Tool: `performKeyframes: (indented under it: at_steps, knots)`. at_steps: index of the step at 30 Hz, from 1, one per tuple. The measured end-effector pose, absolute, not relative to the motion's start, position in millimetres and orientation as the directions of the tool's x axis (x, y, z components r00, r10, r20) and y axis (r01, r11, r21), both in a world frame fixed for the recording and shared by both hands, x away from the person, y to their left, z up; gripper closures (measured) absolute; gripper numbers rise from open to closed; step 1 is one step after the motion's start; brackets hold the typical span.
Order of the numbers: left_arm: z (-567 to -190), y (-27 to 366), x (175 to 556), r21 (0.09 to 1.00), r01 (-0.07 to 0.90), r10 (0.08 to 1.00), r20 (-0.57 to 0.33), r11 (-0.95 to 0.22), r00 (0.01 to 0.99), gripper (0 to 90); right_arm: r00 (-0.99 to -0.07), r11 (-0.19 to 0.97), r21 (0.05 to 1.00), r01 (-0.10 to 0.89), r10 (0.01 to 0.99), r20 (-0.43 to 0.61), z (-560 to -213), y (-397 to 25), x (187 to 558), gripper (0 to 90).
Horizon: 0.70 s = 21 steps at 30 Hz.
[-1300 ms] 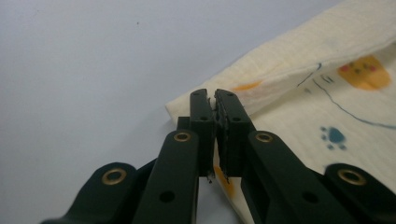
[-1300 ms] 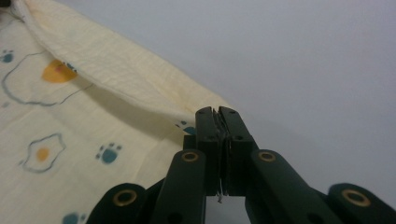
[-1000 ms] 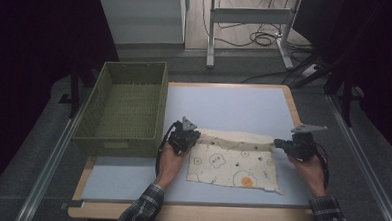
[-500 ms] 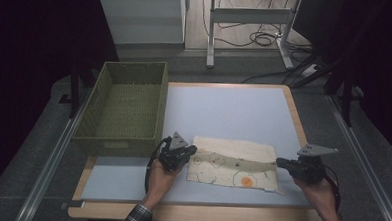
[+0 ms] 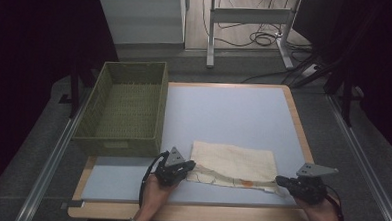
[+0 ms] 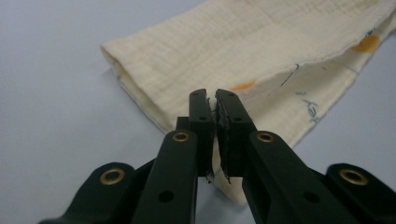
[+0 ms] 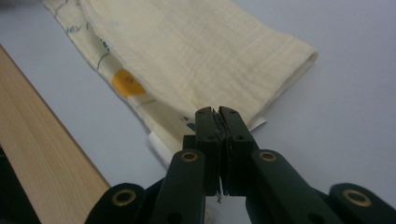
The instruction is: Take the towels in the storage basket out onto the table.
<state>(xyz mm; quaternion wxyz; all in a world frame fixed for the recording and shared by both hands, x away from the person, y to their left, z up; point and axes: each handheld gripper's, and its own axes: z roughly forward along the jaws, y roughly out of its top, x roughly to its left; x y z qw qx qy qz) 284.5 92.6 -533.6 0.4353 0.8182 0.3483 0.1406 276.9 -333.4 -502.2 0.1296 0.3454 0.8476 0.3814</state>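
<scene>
A cream cloth [image 5: 234,164] with small printed marks lies folded in half near the front edge of the pale blue table [image 5: 234,112]. My left gripper [image 5: 190,165] is at the cloth's front left corner, shut on the layers of the cloth [image 6: 233,51], and the fabric shows between its jaws [image 6: 214,95]. At the front right corner my right gripper [image 5: 279,180] is shut on the cloth [image 7: 196,56] too, jaws pressed together [image 7: 215,112] over the hem. An orange printed spot [image 7: 127,83] peeks from the lower layer.
A green woven basket [image 5: 117,146] stands empty on the table's left side, just behind my left hand. The table's wooden rim [image 7: 37,154] runs close in front of the cloth. Bare blue surface lies behind the cloth.
Both grippers have come toward the person, carrying the cloth's far edge over onto its near edge. The cloth now lies folded in half, plain side up.
</scene>
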Motion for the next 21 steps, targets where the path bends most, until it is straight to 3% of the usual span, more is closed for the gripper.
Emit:
performKeyframes:
  at_steps: [4,13,21]
  knots:
    - [-535,96,276,0.811,0.45,0.678,-0.092,-0.375,0.73,82.8,-0.726,0.466,0.727,0.504,0.685,0.063,-509,-335,272,85.7]
    - [-533,109,268,0.796,0.484,0.666,-0.142,-0.363,0.733,60.9,-0.709,0.431,0.746,0.508,0.701,0.077,-501,-347,268,76.4]
    - [-528,109,287,0.783,0.521,0.689,-0.171,-0.338,0.704,61.2,-0.695,0.418,0.748,0.516,0.715,0.08,-498,-344,291,73.0]
